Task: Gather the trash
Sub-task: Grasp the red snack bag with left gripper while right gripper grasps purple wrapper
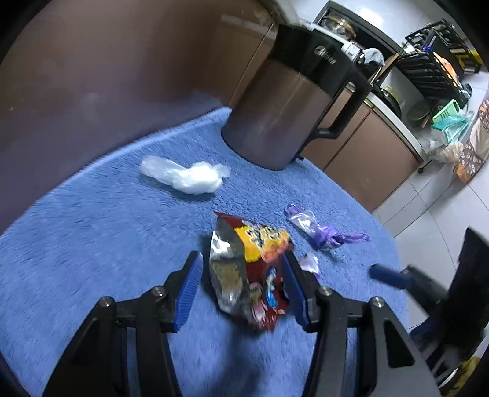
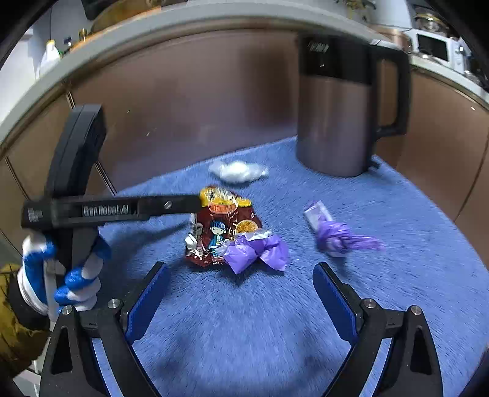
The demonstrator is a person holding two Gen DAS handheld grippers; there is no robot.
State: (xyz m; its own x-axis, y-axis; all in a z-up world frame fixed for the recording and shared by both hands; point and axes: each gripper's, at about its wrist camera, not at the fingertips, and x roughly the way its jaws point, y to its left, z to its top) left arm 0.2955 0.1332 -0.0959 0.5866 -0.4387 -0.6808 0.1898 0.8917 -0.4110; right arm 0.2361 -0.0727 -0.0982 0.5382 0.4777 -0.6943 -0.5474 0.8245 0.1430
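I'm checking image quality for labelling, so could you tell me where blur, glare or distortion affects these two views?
Left wrist view: fisheye bends the blue mat's edge; the snack wrapper's foil glares; the right gripper is smeared. Right wrist view: the mat pile streaks, the knotted purple bag is soft, the counter edge curves, the pitcher stays fairly readable.

Blue mat (image 2: 397, 274) open near tongs; tall jug (image 2: 333, 122) blocks far right corner

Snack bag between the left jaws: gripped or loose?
Loose. The snack bag lies crumpled on the blue mat; the left gripper straddles it, jaws apart, with mat showing between the left pad and the bag.
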